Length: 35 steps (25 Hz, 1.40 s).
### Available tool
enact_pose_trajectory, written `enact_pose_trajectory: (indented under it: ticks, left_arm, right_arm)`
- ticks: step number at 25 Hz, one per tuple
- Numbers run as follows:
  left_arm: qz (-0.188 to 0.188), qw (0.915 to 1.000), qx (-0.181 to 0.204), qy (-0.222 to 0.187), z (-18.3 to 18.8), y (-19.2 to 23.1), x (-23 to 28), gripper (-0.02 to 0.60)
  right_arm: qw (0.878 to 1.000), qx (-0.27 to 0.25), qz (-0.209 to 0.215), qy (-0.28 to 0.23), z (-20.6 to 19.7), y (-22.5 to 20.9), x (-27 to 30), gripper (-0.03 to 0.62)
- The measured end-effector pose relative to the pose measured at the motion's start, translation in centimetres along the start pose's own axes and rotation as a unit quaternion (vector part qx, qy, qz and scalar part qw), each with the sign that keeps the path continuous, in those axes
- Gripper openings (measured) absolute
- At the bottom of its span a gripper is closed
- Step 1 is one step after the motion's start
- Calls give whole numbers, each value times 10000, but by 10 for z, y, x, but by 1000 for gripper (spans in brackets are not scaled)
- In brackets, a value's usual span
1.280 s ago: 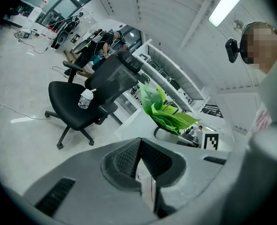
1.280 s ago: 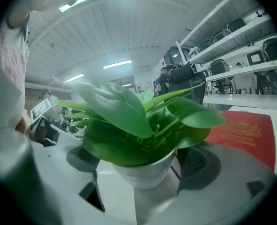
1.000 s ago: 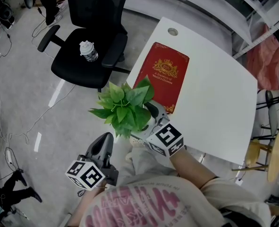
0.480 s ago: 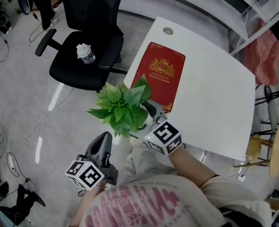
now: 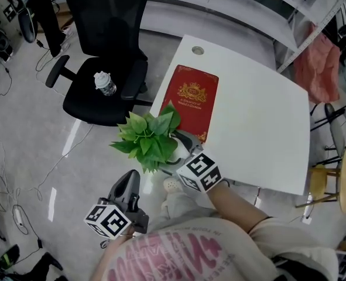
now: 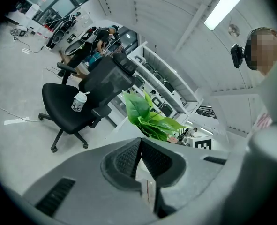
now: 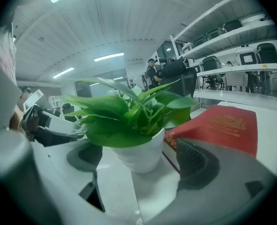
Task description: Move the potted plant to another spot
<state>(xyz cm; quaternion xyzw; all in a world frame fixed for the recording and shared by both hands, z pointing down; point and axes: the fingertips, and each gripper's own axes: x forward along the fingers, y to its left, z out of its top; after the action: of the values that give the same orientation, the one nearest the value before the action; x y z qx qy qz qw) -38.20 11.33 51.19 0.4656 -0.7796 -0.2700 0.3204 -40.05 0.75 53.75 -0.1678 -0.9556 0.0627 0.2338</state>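
Note:
The potted plant [image 5: 146,136], green leaves in a small white pot [image 7: 140,156], stands at the near left corner of the white table [image 5: 260,122], beside a red book [image 5: 190,101]. My right gripper [image 5: 171,154] is open with a jaw on each side of the pot. A small gap shows on both sides in the right gripper view, where the gripper [image 7: 138,159] frames the pot. My left gripper [image 5: 130,180] hangs off the table to the lower left, shut and holding nothing. Its view shows the closed pads [image 6: 140,161] and the plant [image 6: 150,116] ahead.
A black office chair [image 5: 102,81] with a plastic bottle [image 5: 104,82] on its seat stands left of the table. A wooden stool [image 5: 342,180] and a pink cloth [image 5: 313,69] are at the right. Cables lie on the grey floor.
The head view has shifted a little. The plant stays at the table corner by the red book, with the right jaws still around the pot. The left gripper has barely moved.

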Motion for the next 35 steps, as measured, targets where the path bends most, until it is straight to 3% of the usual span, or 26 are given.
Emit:
enact_pose_trajectory:
  ticks: [15, 25, 30, 35]
  left_arm:
    - [-512, 9984, 181, -120, -7, -44, -14, 3]
    - [-809, 9962, 280, -151, -20, -76, -20, 3]
    - [-833, 9956, 360, -209, -22, -91, -17, 3]
    - [-886, 9944, 472, -317, -24, -114, -12, 3]
  right_arm:
    - [9953, 419, -766, -416, -4, 12, -74, 469]
    - [9875, 751, -1118, -817, -3, 28, -130, 228]
    - [9856, 860, -1002, -1058, 3, 30, -149, 121]
    - [9838, 950, -888, -1231, 9, 26, -168, 103]
